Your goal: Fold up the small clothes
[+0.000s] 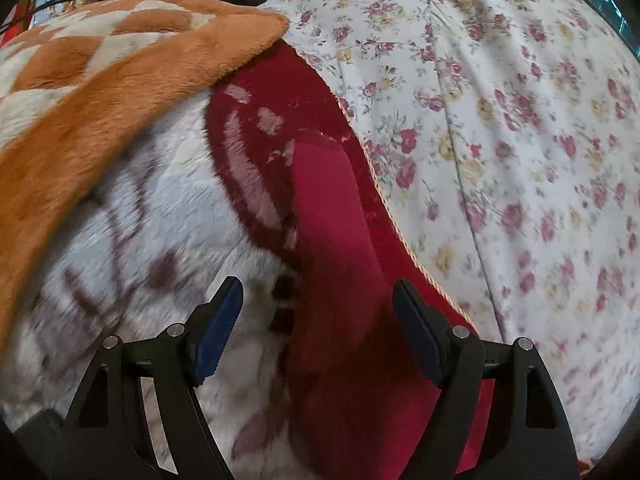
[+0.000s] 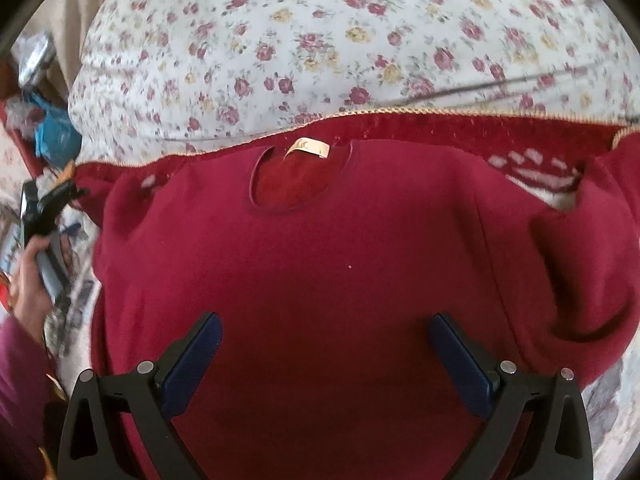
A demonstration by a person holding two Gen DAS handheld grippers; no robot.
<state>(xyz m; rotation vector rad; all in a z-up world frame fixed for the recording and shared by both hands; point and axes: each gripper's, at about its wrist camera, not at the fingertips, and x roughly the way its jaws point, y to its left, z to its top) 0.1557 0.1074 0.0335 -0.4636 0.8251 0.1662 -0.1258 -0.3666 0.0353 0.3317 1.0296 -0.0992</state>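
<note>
A dark red sweater [image 2: 320,248] lies flat, front up, with its round neckline and cream label [image 2: 308,148] toward the far side. My right gripper [image 2: 325,316] hovers open over the sweater's body, nothing between its pads. In the left wrist view a long red part of the sweater [image 1: 332,208], likely a sleeve, runs toward the camera. My left gripper [image 1: 318,284] stands open above it, the pads well apart and not pressing the cloth. In the right wrist view the left gripper [image 2: 44,208] shows at the left edge, held by a hand [image 2: 28,280].
The sweater rests on a plush red and white blanket [image 1: 160,220] over a floral bed sheet [image 2: 320,40]. An orange checkered blanket [image 1: 100,60] overlaps it at the left. Clutter, including something teal [image 2: 52,132], lies beside the bed.
</note>
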